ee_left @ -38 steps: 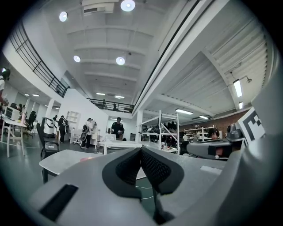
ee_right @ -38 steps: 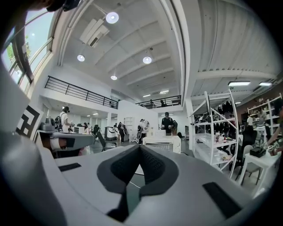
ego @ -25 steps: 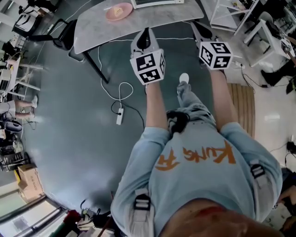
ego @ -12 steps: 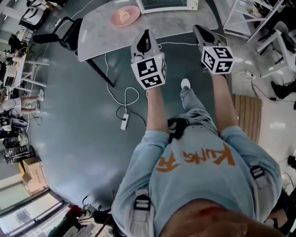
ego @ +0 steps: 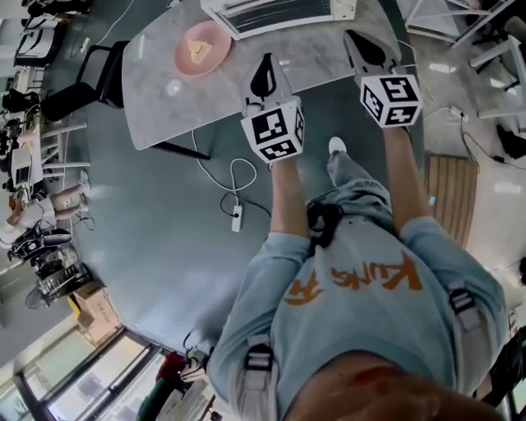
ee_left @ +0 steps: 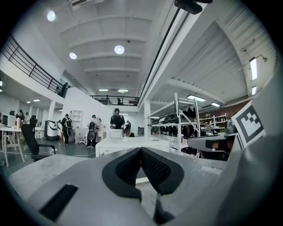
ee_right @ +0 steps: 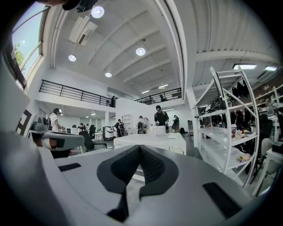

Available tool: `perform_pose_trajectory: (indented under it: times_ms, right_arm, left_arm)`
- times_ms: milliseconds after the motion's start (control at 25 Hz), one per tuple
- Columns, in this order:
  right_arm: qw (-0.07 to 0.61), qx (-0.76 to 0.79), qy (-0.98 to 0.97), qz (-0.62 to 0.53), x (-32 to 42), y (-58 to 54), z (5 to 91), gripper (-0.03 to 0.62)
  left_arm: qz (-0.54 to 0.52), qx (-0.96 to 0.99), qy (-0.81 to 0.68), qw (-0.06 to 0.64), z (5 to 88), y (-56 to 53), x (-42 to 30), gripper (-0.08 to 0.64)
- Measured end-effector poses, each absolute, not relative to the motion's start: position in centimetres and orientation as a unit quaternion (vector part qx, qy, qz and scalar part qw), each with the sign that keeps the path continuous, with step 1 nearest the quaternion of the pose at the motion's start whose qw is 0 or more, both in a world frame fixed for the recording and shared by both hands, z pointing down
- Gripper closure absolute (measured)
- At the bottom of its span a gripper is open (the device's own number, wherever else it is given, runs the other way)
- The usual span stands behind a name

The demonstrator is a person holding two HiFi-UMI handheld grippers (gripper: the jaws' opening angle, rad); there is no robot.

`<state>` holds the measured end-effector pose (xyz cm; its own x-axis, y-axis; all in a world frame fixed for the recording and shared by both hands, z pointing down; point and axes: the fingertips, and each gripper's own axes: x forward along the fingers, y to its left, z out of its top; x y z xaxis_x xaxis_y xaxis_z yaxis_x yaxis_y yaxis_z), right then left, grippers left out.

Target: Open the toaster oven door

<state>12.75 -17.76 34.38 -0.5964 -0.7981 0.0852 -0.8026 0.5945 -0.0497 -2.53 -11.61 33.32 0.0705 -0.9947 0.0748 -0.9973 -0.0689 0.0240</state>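
Observation:
The white toaster oven [ego: 279,12] stands at the far edge of a grey table [ego: 164,107] in the head view. It also shows as a pale box straight ahead in the left gripper view [ee_left: 132,143] and the right gripper view [ee_right: 152,142]. My left gripper [ego: 265,66] hovers over the table's near edge, shut, with nothing between its jaws [ee_left: 141,151]. My right gripper [ego: 356,38] is held level with it, closer to the oven's right corner, also shut and empty [ee_right: 140,149]. Neither touches the oven.
A pink plate [ego: 201,48] with a bit of food lies on the table, left of the oven. A power strip [ego: 237,218] and white cable lie on the floor. A black chair [ego: 78,90] stands left, a wooden pallet [ego: 456,189] right, a metal rack [ee_right: 225,132] beyond.
The table, plate and oven have come further into view and closer. Both grippers now reach over the table's near edge. Both stayed shut.

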Motion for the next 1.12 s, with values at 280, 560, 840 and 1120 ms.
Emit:
perform_pose_trajectory:
  times_ms: [280,560,840,1120]
  right_arm:
    - [0.017,0.444,-0.895,0.042,11.2,-25.6,32.4,0.594]
    - [0.005,0.433,-0.901,0.029,6.8,-28.5,31.2,0.594]
    - [0.012,0.447,-0.894,-0.005,6.9,-31.3,28.4,0.594]
    - [0.035,0.428,-0.902,-0.036,5.0,-32.7,27.6,0.594]
  left_arm:
    - [0.022,0.736,-0.676,0.033,32.3,-18.9,-3.3,0.558]
    - [0.015,0.727,-0.685,0.037,31.9,-21.8,-8.3,0.558]
    - [0.034,0.751,-0.659,0.016,29.7,-26.0,-8.4,0.558]
    - [0.077,0.784,-0.616,0.015,30.5,-29.1,-8.1,0.557]
